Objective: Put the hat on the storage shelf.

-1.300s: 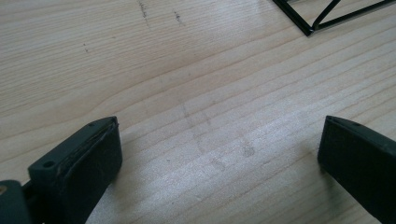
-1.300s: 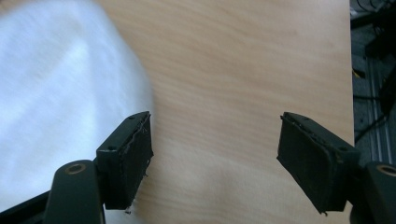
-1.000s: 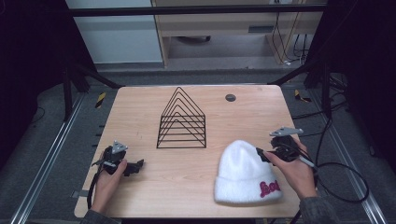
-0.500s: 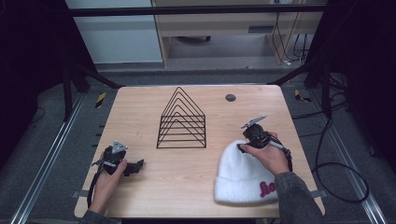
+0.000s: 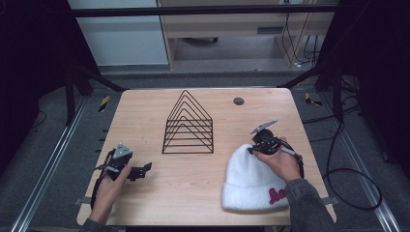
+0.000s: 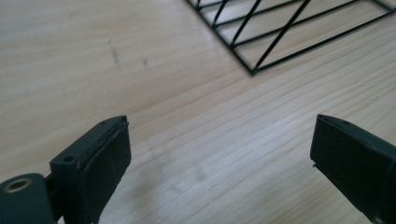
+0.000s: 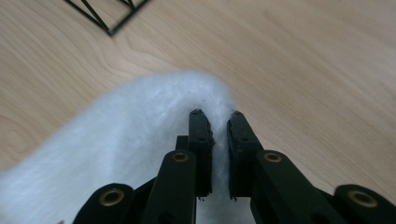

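Observation:
A white fuzzy beanie point(image 5: 251, 181) with a pink logo lies flat near the table's front right. My right gripper point(image 5: 255, 146) sits at the beanie's top end; its jaws have just been closing. In the right gripper view they pinch a fold of the beanie point(image 7: 154, 140), and the gripper point(image 7: 219, 122) is shut on it. My left gripper point(image 5: 145, 169) rests low over bare wood at the front left. Its jaws stand wide apart in the left gripper view, the gripper point(image 6: 219, 154) open with nothing between its fingers.
A black wire rack point(image 5: 188, 125) of nested triangles stands at the table's middle, its corner showing in the left gripper view point(image 6: 254, 70). A small dark disc point(image 5: 238, 101) lies at the back right. The table's edges drop to dark floor and rails.
My right gripper moved left from the table's right edge onto the beanie's top and closed on the fabric. The left hand stayed in place.

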### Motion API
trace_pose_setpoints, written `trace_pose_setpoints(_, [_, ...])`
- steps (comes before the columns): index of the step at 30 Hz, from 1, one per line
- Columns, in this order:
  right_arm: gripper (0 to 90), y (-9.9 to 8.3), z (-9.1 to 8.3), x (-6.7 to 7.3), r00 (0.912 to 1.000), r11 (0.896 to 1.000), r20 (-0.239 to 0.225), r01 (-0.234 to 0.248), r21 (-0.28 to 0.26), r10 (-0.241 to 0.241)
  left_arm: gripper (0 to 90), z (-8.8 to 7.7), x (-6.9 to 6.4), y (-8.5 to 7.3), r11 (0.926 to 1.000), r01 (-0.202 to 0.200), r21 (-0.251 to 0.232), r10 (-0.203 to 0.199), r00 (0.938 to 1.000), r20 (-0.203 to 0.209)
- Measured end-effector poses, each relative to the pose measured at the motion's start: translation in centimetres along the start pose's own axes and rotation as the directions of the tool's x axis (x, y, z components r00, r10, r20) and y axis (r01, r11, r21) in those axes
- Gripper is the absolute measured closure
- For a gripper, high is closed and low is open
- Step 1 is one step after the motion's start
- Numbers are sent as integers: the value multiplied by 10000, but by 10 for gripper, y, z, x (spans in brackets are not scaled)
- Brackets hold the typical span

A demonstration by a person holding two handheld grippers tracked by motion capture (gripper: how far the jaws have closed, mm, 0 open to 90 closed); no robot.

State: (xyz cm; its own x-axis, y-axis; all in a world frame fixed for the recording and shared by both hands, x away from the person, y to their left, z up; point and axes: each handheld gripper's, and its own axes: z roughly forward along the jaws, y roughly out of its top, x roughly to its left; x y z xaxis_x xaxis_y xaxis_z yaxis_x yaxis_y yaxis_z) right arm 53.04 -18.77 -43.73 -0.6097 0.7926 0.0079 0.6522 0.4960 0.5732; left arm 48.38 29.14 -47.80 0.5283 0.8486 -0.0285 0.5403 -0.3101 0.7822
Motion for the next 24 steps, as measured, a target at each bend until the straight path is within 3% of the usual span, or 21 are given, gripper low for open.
trace_pose_setpoints(4, [830, -1, -35, 13, 10000, 9918, -58, 72, -1273, -80, 44, -10, -16, 17, 9977, -421, -540, 440, 9984, 353])
trace_pose_setpoints(7, [833, -4, -60, 24, 9995, 9798, -41, 294, -1980, -308, 42, -17, -25, 28, 9942, -749, -769, 796, 9950, 602])
trace_pose_setpoints(8, [834, -5, -74, 30, 9990, 9705, -107, 394, -2377, -432, 43, -19, -28, 31, 9935, -748, -862, 815, 9937, 774])
trace_pose_setpoints(9, [834, -5, -74, 30, 9990, 9705, -107, 394, -2377, -432, 43, -20, -31, 33, 9930, -783, -886, 863, 9922, 903])
trace_pose_setpoints(10, [834, -6, -86, 35, 9981, 9596, -201, 497, -2768, -575, 44, -22, -34, 36, 9919, -875, -917, 971, 9896, 1058])
trace_pose_setpoints(11, [834, -6, -86, 35, 9981, 9596, -201, 497, -2768, -575, 44, -24, -38, 39, 9907, -979, -946, 1088, 9871, 1175])
trace_pose_setpoints(16, [836, -6, -111, 47, 9952, 9308, -336, 742, -3580, -922, 89, -28, -54, 48, 9829, -1465, -1119, 1663, 9664, 1961])
trace_pose_setpoints(18, [837, 0, -120, 53, 9912, 9136, -230, 1110, -3913, -1303, 92, -28, -60, 52, 9790, -1670, -1168, 1880, 9612, 2019])
trace_pose_setpoints(19, [837, 0, -120, 53, 9912, 9136, -230, 1110, -3913, -1303, 92, -29, -63, 55, 9771, -1754, -1207, 1973, 9591, 2029])
trace_pose_setpoints(24, [838, 18, -135, 56, 9876, 8908, -327, 1239, -4372, -1534, 99, -37, -74, 70, 9661, -2031, -1596, 2362, 9447, 2275])
